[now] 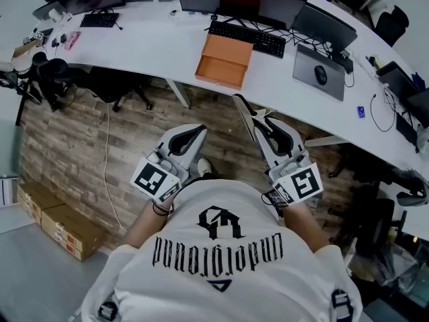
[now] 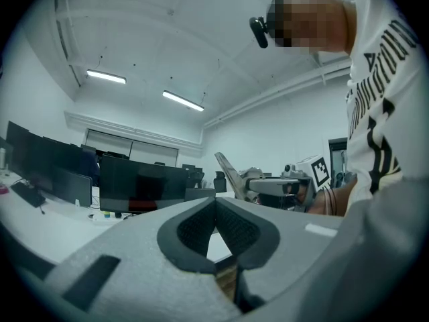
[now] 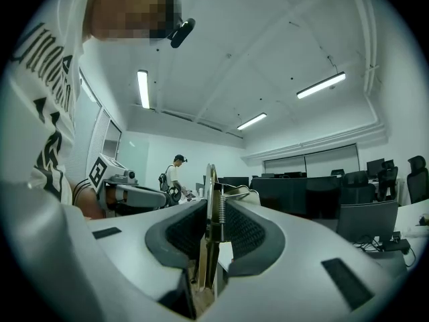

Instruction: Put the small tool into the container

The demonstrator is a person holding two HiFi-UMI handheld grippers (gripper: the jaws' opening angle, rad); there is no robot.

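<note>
one small tool (image 3: pixel 210 203) between right gripper (image 1: pixel 263 121) jaws

The person holds both grippers out level over the wooden floor (image 1: pixel 74 146), short of the curved white desk (image 1: pixel 154 42). The right gripper (image 1: pixel 267 127) clasps a slim small tool (image 1: pixel 242 111) that juts forward. The left gripper (image 1: pixel 196 135) has its jaws together on nothing. An orange container (image 1: pixel 224 60) sits at the desk's front edge, beside a black keyboard (image 1: pixel 249 37).
</note>
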